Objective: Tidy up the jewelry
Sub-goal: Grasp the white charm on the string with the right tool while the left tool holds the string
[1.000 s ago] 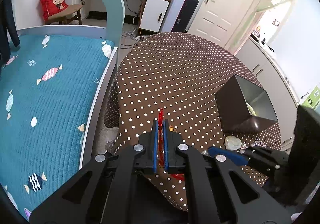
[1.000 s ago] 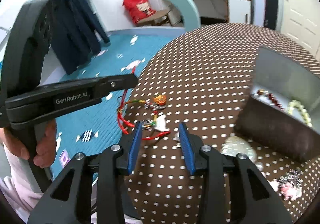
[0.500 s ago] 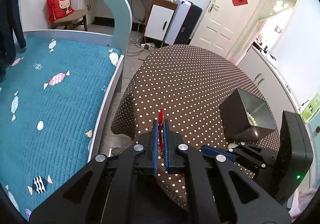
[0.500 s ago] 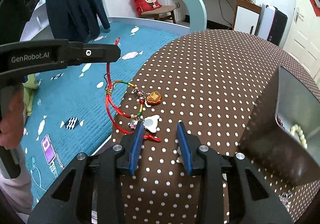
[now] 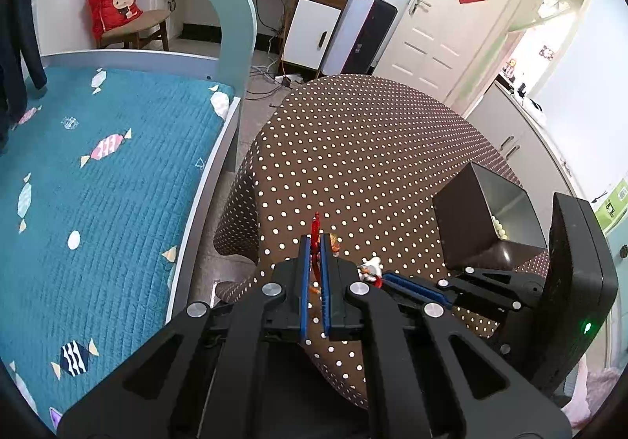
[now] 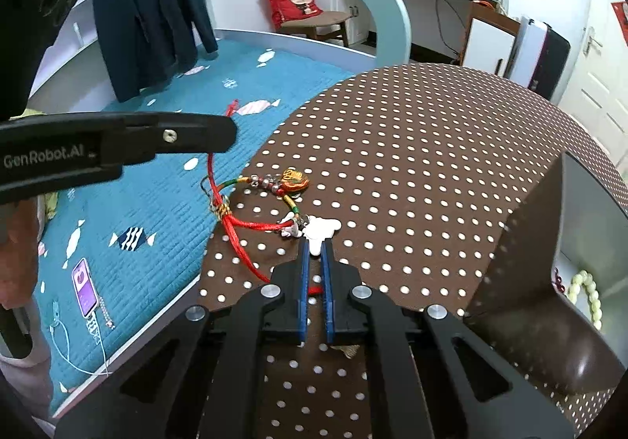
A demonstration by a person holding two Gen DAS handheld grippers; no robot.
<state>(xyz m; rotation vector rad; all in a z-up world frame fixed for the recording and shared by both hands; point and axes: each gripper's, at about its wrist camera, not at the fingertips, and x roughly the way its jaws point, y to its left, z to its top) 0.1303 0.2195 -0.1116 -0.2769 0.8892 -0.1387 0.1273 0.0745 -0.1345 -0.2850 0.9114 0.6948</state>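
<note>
1. The left gripper (image 5: 314, 243) has its blue-lined jaws pressed nearly together on the red cord (image 5: 314, 227) of a charm bracelet. The cord's tip pokes up past the fingertips.
2. In the right wrist view, that same left gripper (image 6: 231, 133) reaches in from the left, and the red cord (image 6: 212, 176) hangs from its tip, so this end of the bracelet is lifted off the table.
3. The right gripper (image 6: 315, 248) has its jaws drawn close on the bracelet's white charm (image 6: 320, 230). The charm sits right at the fingertips, and a stretch of red cord passes between the jaws lower down.
4. The charm bracelet (image 6: 271, 203) spans the gap between the two grippers, near the table's left edge. Along it sit a gold knot (image 6: 223, 210), a run of green and yellow cord with small metal beads, and an orange and green charm (image 6: 294, 181) that touches the tablecloth.
5. The table wears a brown cloth with white dots (image 6: 412, 148).
6. To the right stands a dark brown open box (image 6: 526, 282) with a pale grey lining. Inside it lie a pale green bead bracelet (image 6: 586, 294) and some dark red beads (image 6: 557, 280).
7. Left of the table is a bed with a teal quilt (image 6: 157, 203) patterned with sweets. A purple phone (image 6: 84, 286) on a charging cable lies on it.
8. Part of a person's hand (image 6: 15, 262) shows at the far left edge, on the left gripper's handle.
</note>
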